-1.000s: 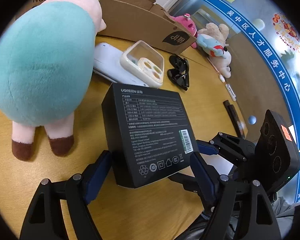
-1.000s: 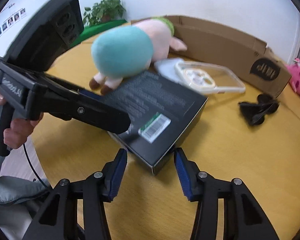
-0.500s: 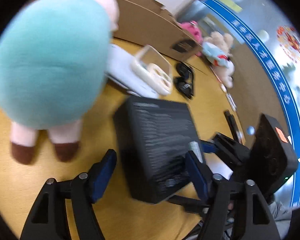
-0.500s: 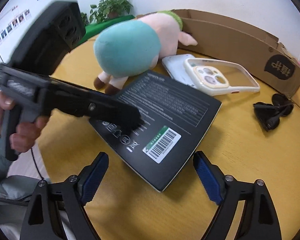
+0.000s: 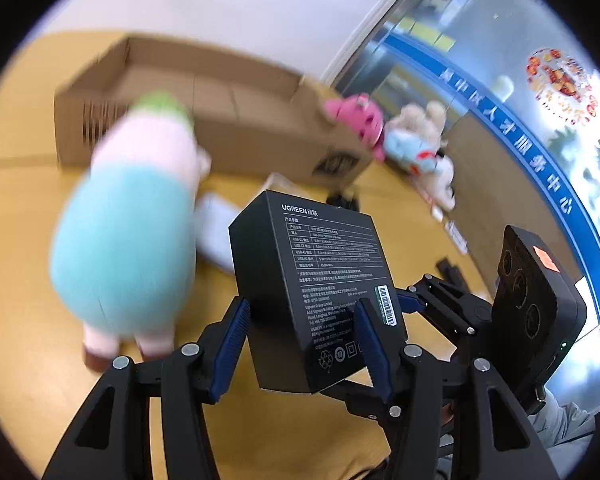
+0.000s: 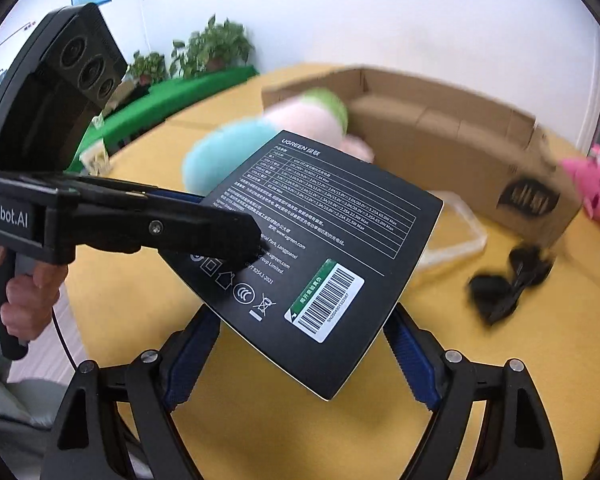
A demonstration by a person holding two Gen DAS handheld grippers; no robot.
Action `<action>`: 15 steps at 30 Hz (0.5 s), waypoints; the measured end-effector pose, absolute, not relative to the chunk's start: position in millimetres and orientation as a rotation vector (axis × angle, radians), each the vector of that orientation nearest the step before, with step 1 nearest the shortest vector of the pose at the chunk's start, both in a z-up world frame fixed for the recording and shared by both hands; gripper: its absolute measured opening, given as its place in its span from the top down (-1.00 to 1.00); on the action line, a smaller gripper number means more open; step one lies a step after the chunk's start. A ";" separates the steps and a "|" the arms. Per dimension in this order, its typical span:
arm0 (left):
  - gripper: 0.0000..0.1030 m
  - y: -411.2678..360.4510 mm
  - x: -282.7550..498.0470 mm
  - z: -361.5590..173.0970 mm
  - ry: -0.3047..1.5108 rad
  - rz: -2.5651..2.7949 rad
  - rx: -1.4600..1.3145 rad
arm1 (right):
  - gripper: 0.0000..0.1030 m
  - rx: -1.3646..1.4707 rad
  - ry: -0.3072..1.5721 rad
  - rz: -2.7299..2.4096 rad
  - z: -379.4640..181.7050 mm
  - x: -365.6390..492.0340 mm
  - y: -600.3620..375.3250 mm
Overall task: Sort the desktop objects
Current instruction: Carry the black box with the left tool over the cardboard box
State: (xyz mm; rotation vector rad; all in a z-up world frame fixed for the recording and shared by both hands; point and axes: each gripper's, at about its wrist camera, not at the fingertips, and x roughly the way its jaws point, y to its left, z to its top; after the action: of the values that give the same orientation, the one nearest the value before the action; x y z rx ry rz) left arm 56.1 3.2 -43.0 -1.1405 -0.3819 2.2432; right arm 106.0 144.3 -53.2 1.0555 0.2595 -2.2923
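A black UGREEN box is lifted off the yellow table. My left gripper is shut on its near end, one finger on each face. The box also shows in the right wrist view, where my right gripper stands wide around its near corner; whether its pads touch the box I cannot tell. The left gripper reaches in from the left there. An open cardboard box stands beyond, at the back of the table.
A teal and pink plush lies left of the box. A clear phone case and black sunglasses lie on the table. A pink plush and a beige plush sit by the cardboard box.
The black box lay flat on the table; now my left gripper has closed on it and raised it. My right gripper opened wider and rose with it.
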 end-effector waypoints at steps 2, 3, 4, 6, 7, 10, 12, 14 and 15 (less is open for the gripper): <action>-0.03 1.0 46.9 -23.9 -0.373 2.270 -1.087 | -0.62 0.997 0.284 -2.319 -32.2 96.4 140.7; -0.03 -1.1 41.5 -13.2 -0.371 2.285 -1.058 | -0.62 0.969 0.294 -2.320 -23.8 92.5 139.4; -0.03 -2.1 35.9 -4.3 -0.367 2.300 -1.031 | -0.62 0.934 0.304 -2.330 -12.4 85.9 137.2; -0.03 -3.5 25.4 15.4 -0.336 2.336 -0.975 | -0.62 0.886 0.325 -2.343 4.8 75.6 132.6; -0.03 -5.4 21.7 24.1 -0.316 2.351 -0.950 | -0.62 0.863 0.332 -2.350 15.2 68.0 129.2; -0.03 -10.5 8.3 52.4 -0.275 2.387 -0.872 | -0.62 0.798 0.348 -2.370 39.7 48.5 121.6; -0.03 -16.4 -1.2 69.8 -0.261 2.406 -0.822 | -0.62 0.749 0.362 -2.381 58.1 35.1 115.9; -0.03 -21.9 -8.3 86.0 -0.246 2.425 -0.776 | -0.62 0.699 0.382 -2.391 76.5 19.7 106.5; -0.03 -24.6 -12.8 94.6 -0.235 2.437 -0.753 | -0.62 0.683 0.388 -2.393 83.3 13.1 103.3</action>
State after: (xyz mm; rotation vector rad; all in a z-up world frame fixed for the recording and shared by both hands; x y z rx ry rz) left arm -12.8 -24.6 94.6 -0.7533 -0.2346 2.4374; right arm 13.1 103.3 83.3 0.6826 0.3876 -2.3927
